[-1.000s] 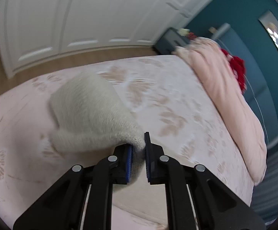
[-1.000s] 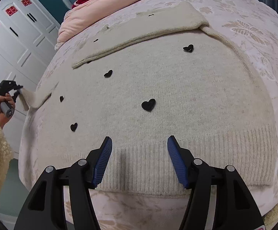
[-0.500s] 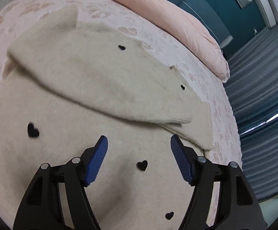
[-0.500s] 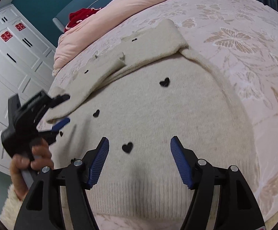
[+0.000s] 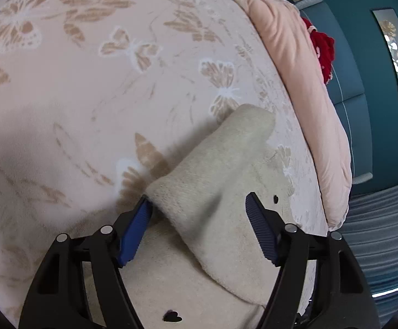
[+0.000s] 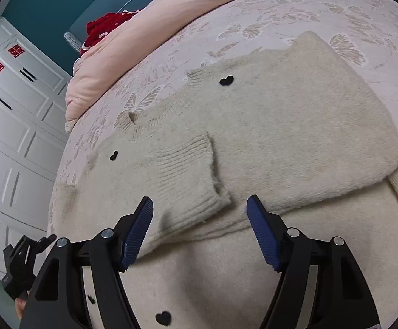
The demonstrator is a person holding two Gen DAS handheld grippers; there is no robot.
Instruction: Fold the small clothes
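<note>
The cream sweater (image 6: 295,142) lies flat on the bed (image 6: 336,13), which is covered with a pale pink spread with a butterfly pattern, and it takes up most of the near part of the right wrist view. It is a soft, thick knit with small black hearts (image 6: 226,80) on it, so it looks light and limp; it probably bends wherever it is lifted and will not keep a shape alone, though the fuzzy yarn should give good friction and is unlikely to slip. One sleeve is already folded across the body, and its ribbed cuff (image 6: 190,175) rests on the chest, just beyond the right gripper (image 6: 200,220). This gripper is spread wide and holds nothing; it hangs over the near part of the sweater. The left gripper (image 5: 199,215) is also spread; its left pad touches the edge of a raised fold of the knit (image 5: 215,181), which sits between the jaws but is not pinched. The ribbed parts, meaning the cuff, the collar (image 6: 149,123) and the hem, look firmer than the rest, so they seem the best places to take hold, with both layers caught together. A grasp in the middle of the loose body would likely only pull up a bump. At the far left a pink quilt (image 6: 149,35) lies on the bed.
</note>
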